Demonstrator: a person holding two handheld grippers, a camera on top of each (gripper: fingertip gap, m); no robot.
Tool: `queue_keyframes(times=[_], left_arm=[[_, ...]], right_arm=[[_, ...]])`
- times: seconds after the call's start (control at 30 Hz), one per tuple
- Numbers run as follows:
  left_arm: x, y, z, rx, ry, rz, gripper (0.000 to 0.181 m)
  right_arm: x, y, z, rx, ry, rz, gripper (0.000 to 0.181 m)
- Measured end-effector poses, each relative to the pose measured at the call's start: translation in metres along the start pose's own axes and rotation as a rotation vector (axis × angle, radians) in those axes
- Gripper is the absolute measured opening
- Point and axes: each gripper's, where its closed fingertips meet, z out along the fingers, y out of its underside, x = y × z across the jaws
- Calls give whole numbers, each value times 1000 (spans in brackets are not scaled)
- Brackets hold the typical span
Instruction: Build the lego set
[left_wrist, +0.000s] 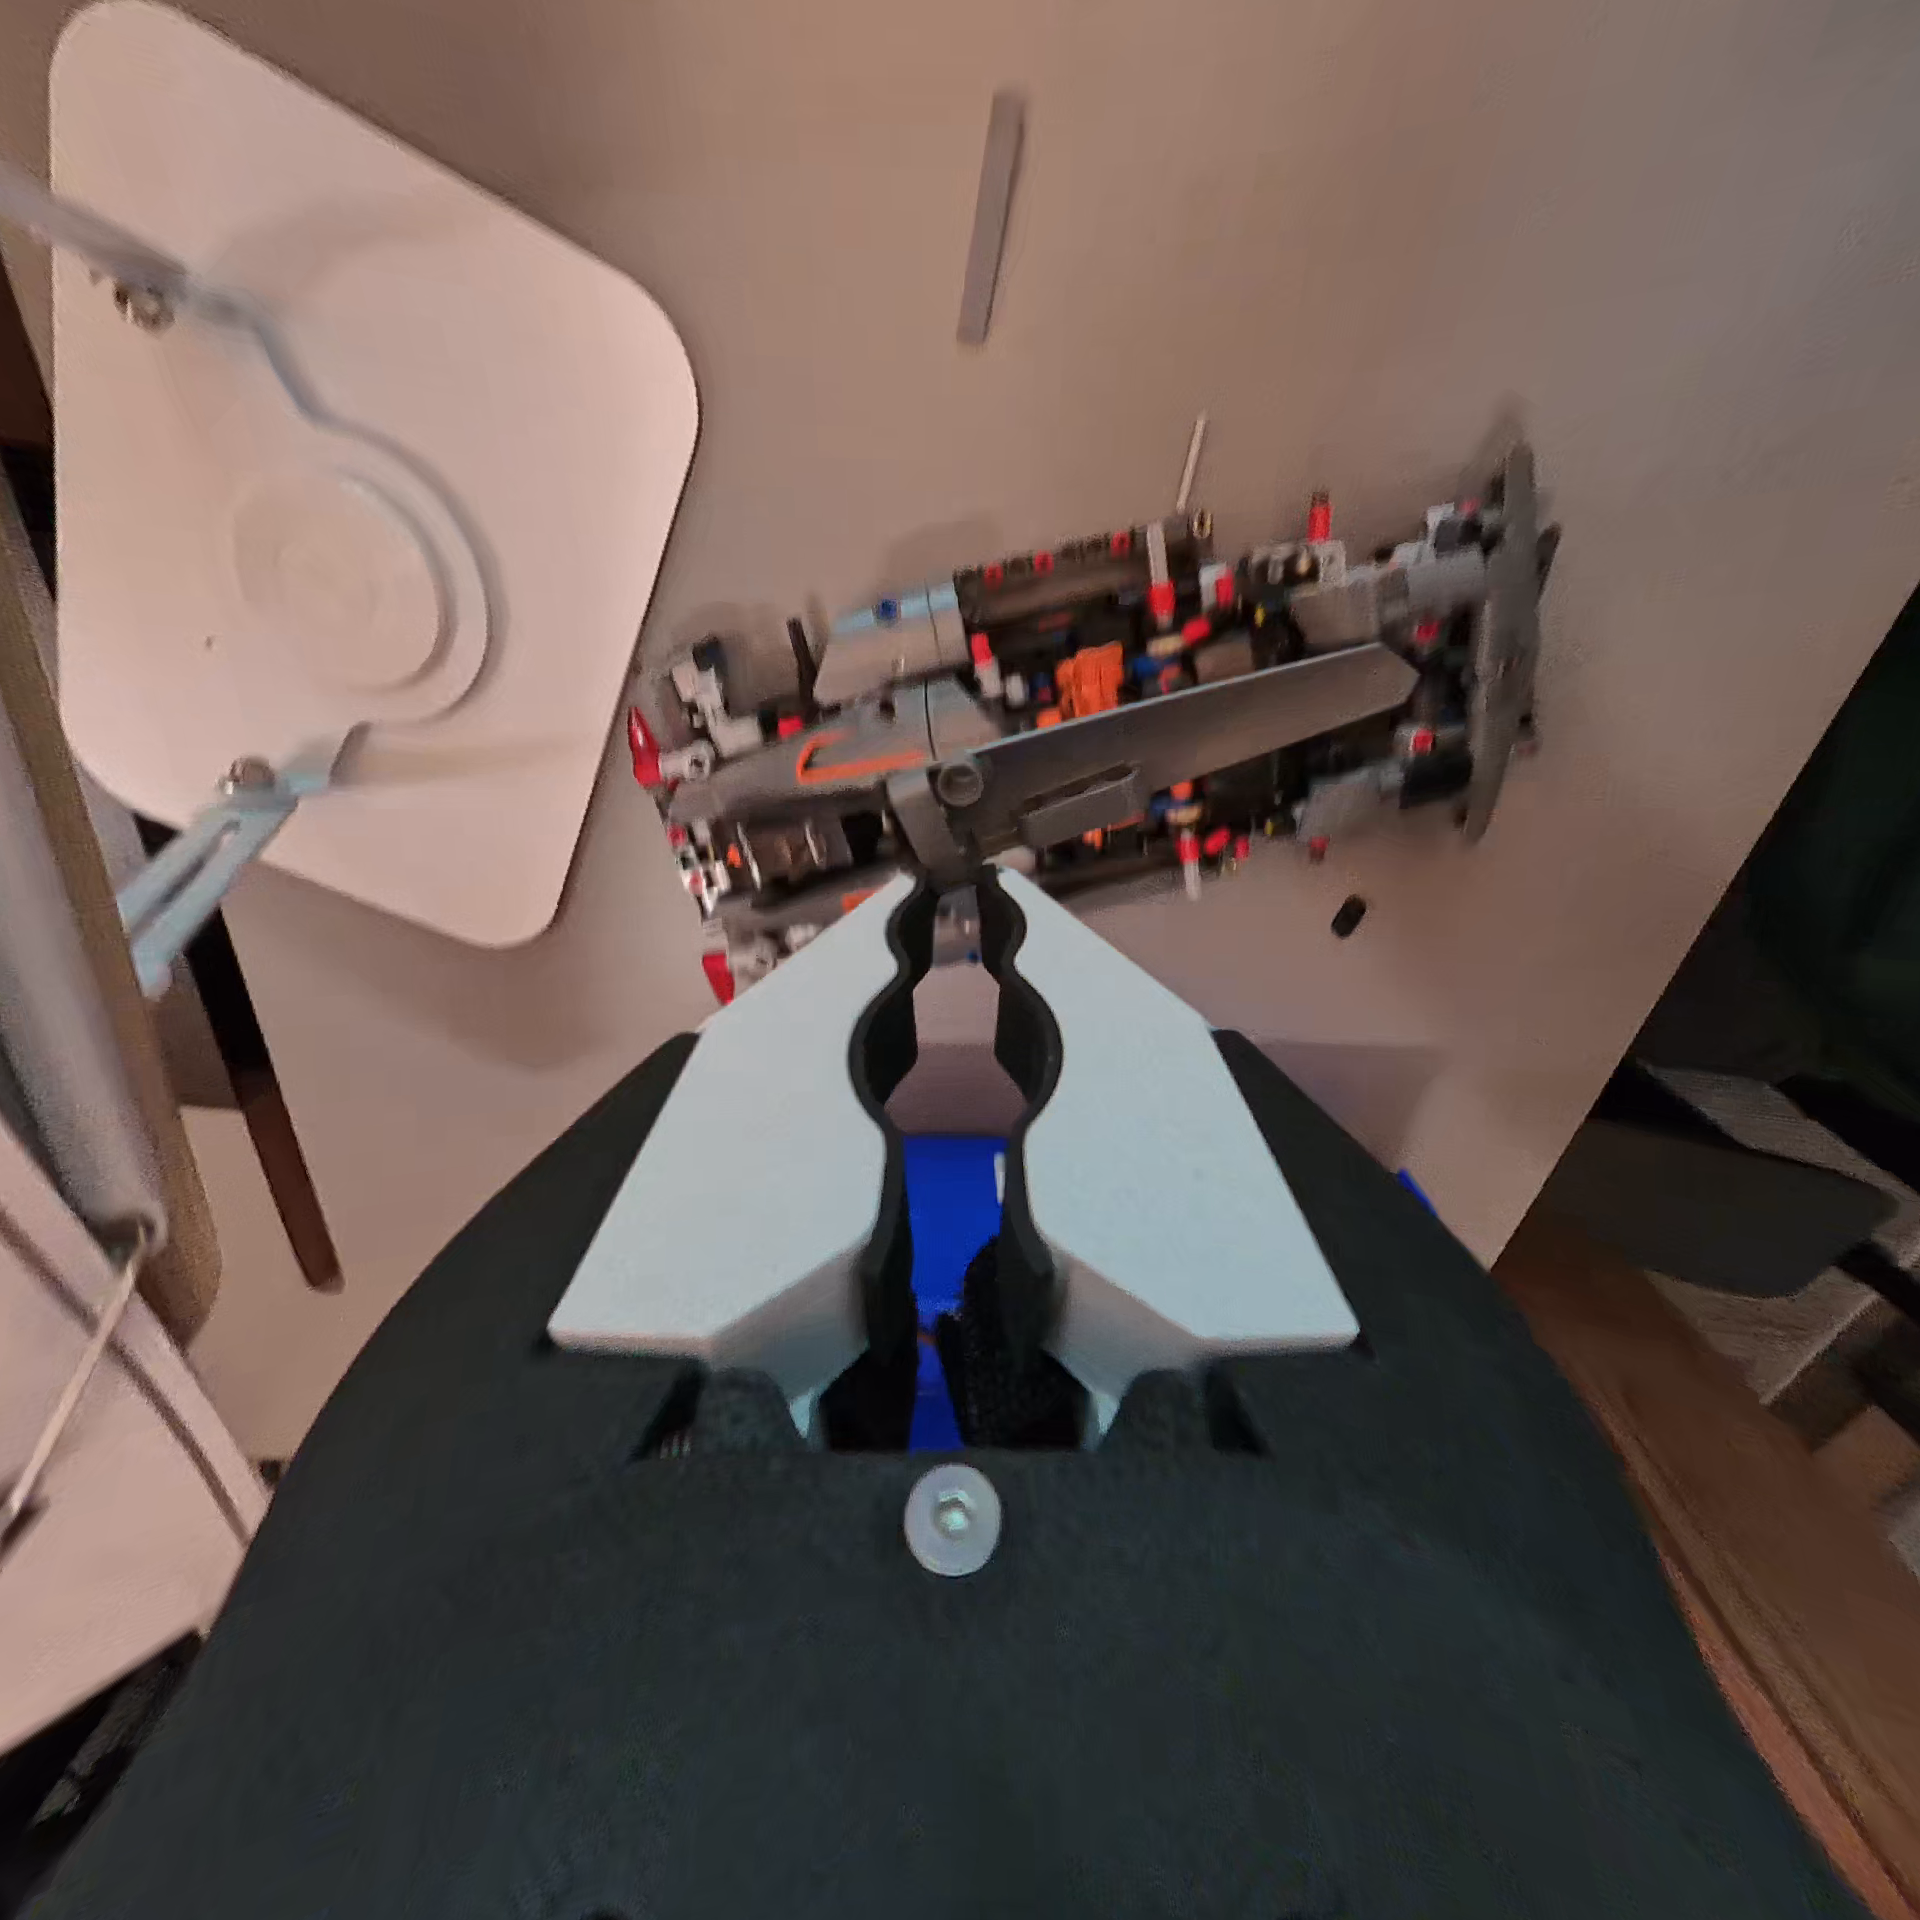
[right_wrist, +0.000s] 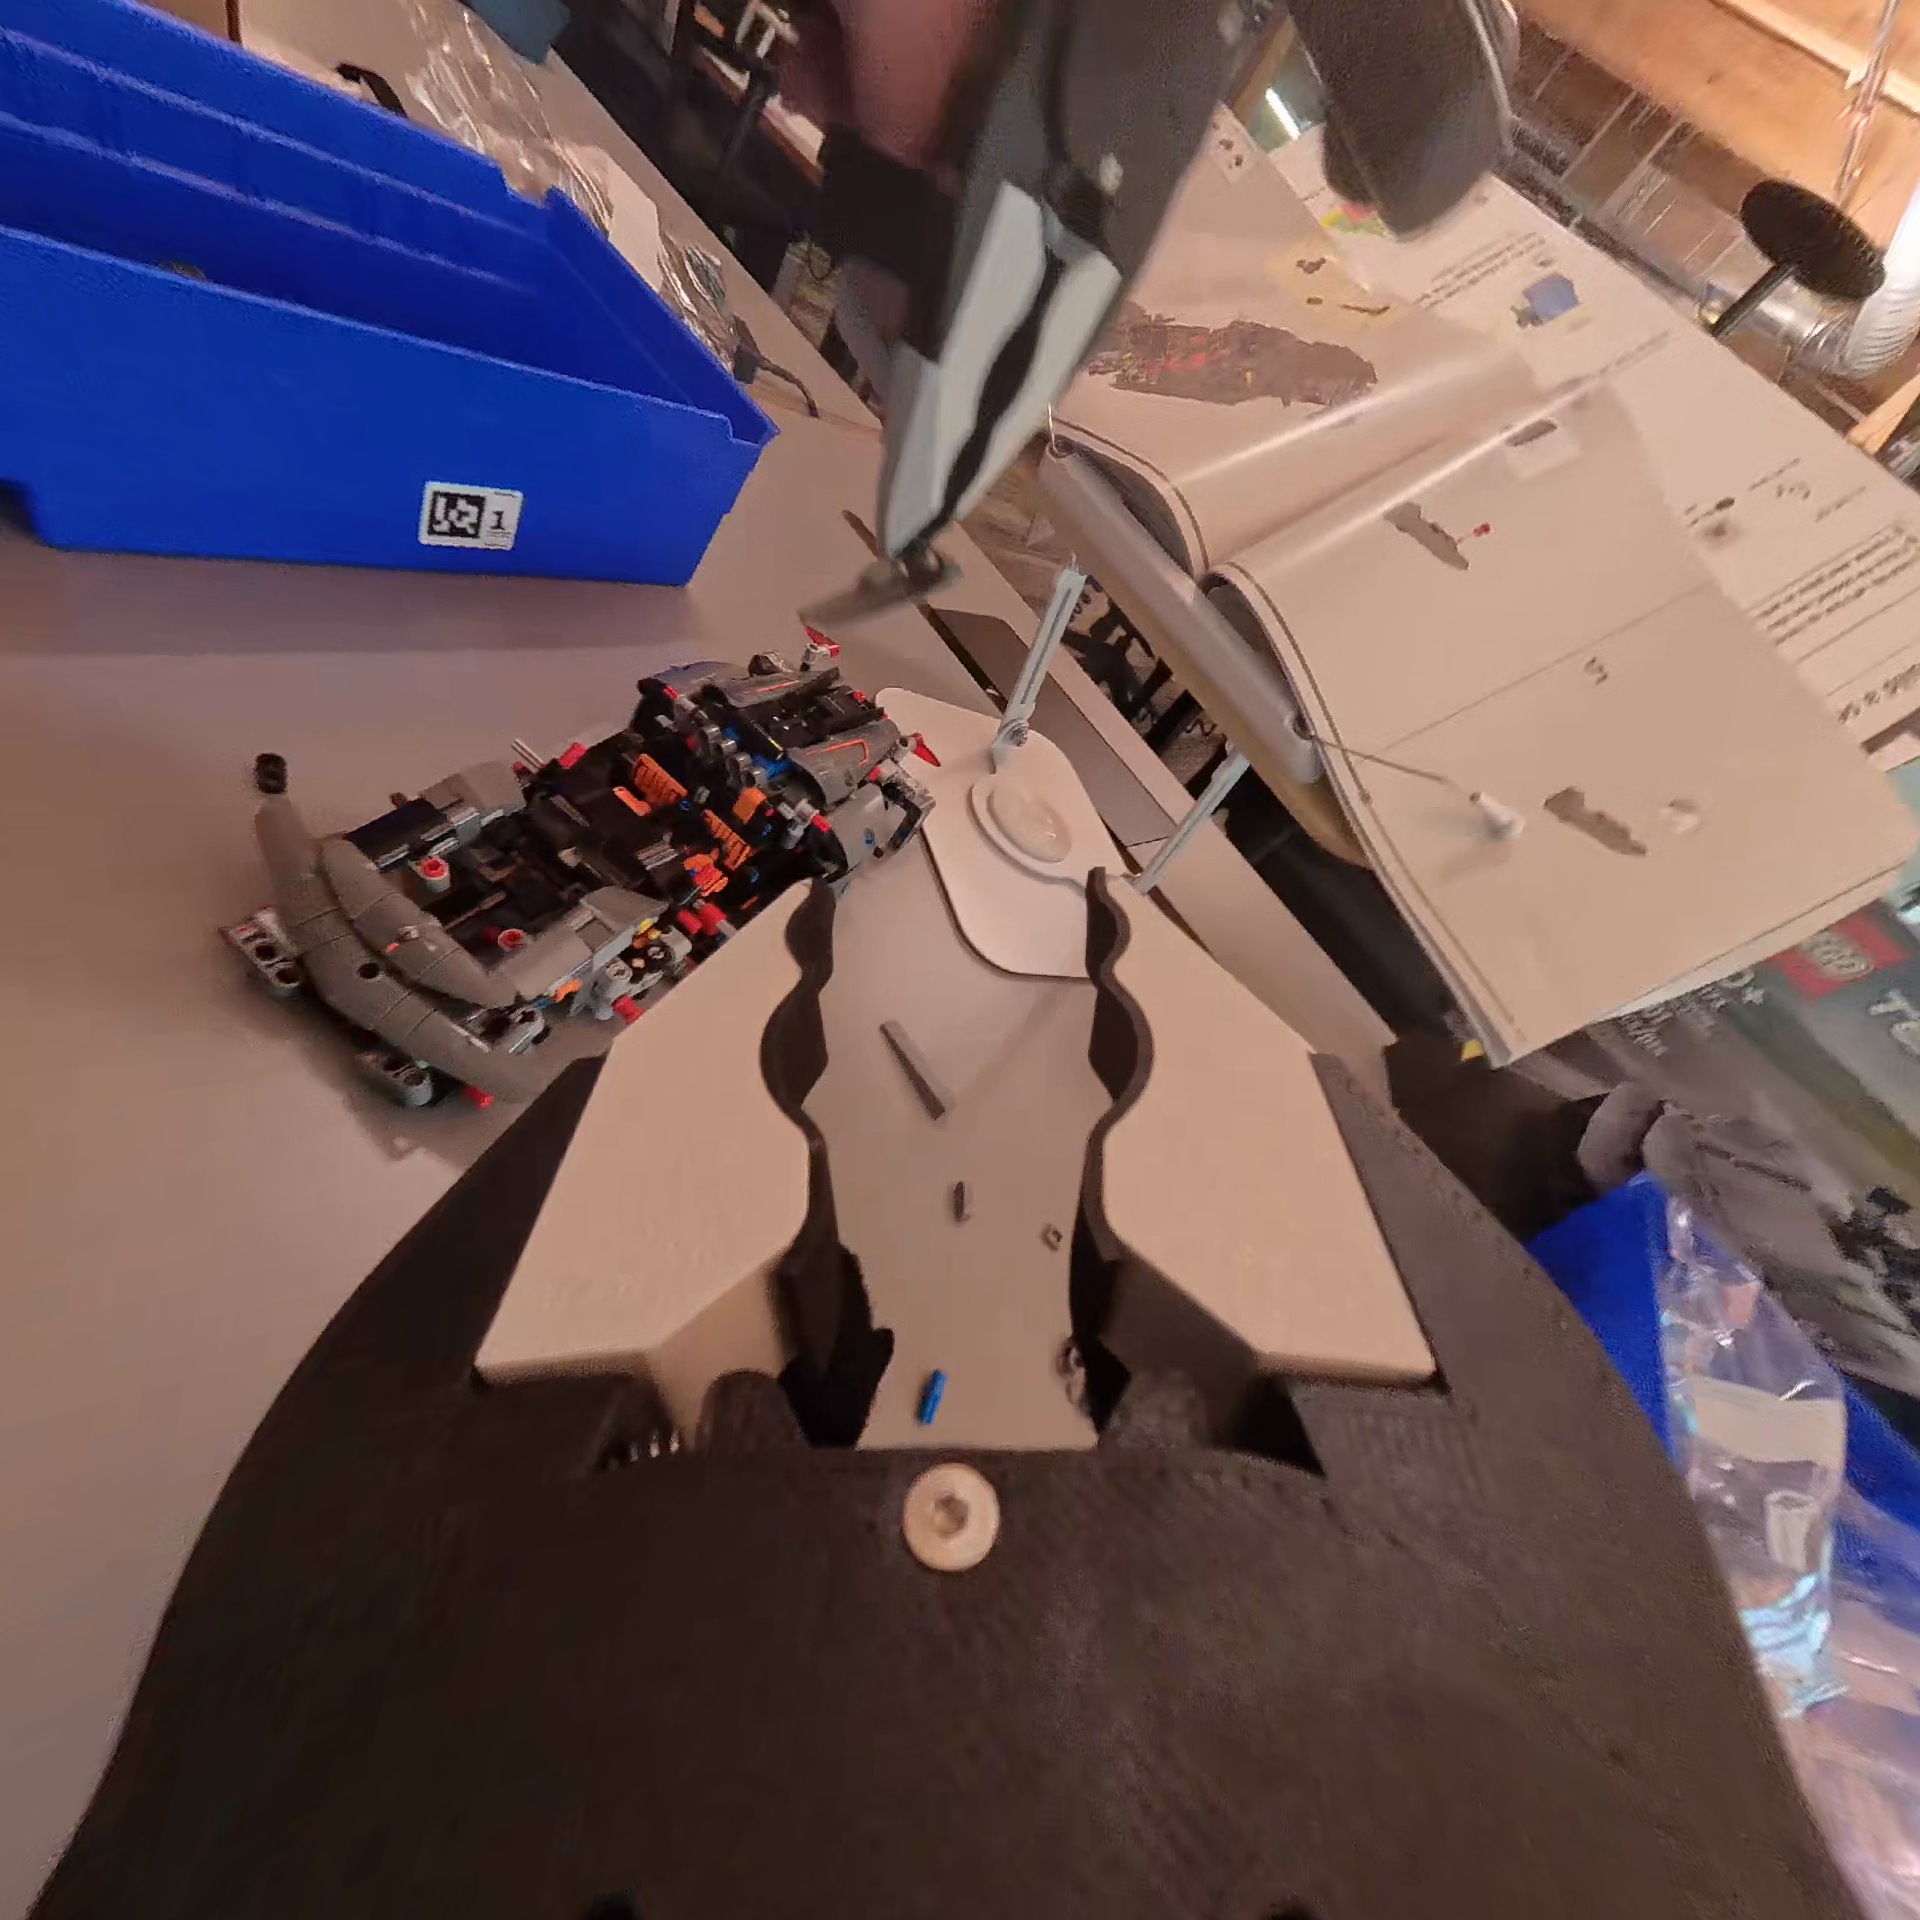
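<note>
The partly built grey, black and orange lego car (left_wrist: 1226, 613) lies on the pale table (left_wrist: 1247, 260); it also shows in the right wrist view (right_wrist: 582, 862). My left gripper (left_wrist: 956, 883) is shut on a long grey panel piece (left_wrist: 1195, 717) and holds it above the car. In the right wrist view the left gripper (right_wrist: 914, 551) hangs above the car's far end with that piece (right_wrist: 868, 594) in its tips. My right gripper (right_wrist: 956, 904) is open and empty, low over the table beside the car.
Blue bins (right_wrist: 312, 416) stand at the back left. An open instruction booklet (right_wrist: 1507, 675) rests on a stand with a white base (right_wrist: 997, 935). A grey strip (right_wrist: 914, 1070), a black pin (right_wrist: 958, 1200) and a blue pin (right_wrist: 930, 1392) lie between my right fingers. Plastic bags (right_wrist: 1745, 1455) lie at the right. Tip to tip, the grippers are about 20 cm apart.
</note>
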Motion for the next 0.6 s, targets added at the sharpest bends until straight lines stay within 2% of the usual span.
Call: queue_keyframes(times=[0.13, 0.23, 0.43, 0.53, 0.6], left_arm=[[7, -48, 14, 9, 105, -21, 6], [16, -75, 21, 22, 192, -22, 5], [34, -96, 33, -26, 295, 8, 5], [42, -97, 38, -67, 334, 45, 5], [46, -96, 40, -96, 357, 61, 5]], right_arm=[[-2, 3, 22, -52, 23, -98, 49], [1, 17, 35, -103, 65, -210, 46], [-2, 39, 43, -153, 81, -404, 25], [-4, 48, 44, -178, 73, -447, 5], [-3, 46, 41, -159, 76, -461, 0]])
